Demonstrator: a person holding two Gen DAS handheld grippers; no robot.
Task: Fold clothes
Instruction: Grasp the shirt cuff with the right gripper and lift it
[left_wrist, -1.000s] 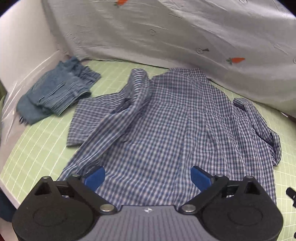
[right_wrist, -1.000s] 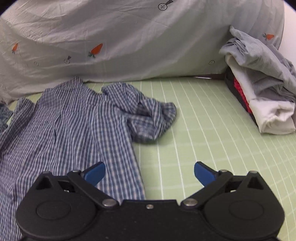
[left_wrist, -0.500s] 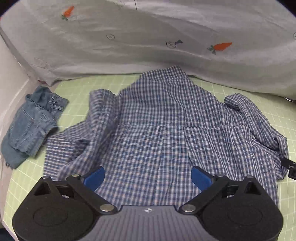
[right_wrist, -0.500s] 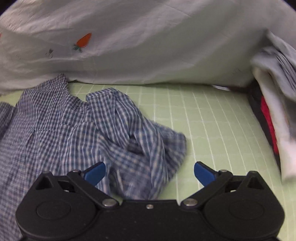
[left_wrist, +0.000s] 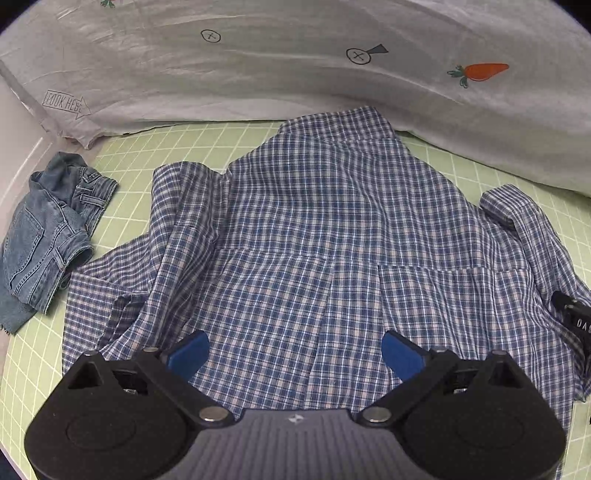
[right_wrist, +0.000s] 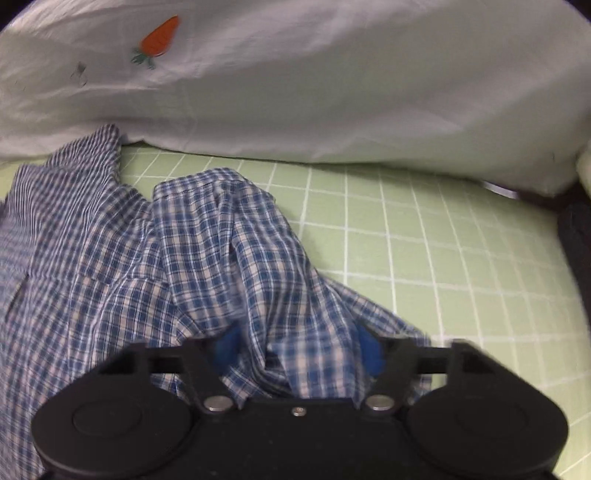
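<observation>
A blue-and-white checked shirt (left_wrist: 332, 251) lies spread back-up on the green grid mat (left_wrist: 122, 177), collar toward the far side, both sleeves bunched. My left gripper (left_wrist: 293, 350) is open and hovers over the shirt's lower back. In the right wrist view the shirt's crumpled right sleeve (right_wrist: 258, 266) runs in between the blue pads of my right gripper (right_wrist: 297, 349). Its jaws stand partly closed around the bunched cloth; the view is blurred, so I cannot tell whether they pinch it. The right gripper's body (left_wrist: 574, 321) shows at the right edge of the left wrist view.
Folded blue jeans (left_wrist: 48, 236) lie at the mat's left edge. A grey sheet with carrot prints (left_wrist: 295, 66) hangs along the back and also shows in the right wrist view (right_wrist: 332, 85). A dark object (right_wrist: 576, 243) stands at the right edge.
My right gripper has moved forward and left onto the bunched sleeve, and its jaws have narrowed around it. My left gripper has swung right and nearer, now centred on the shirt's back.
</observation>
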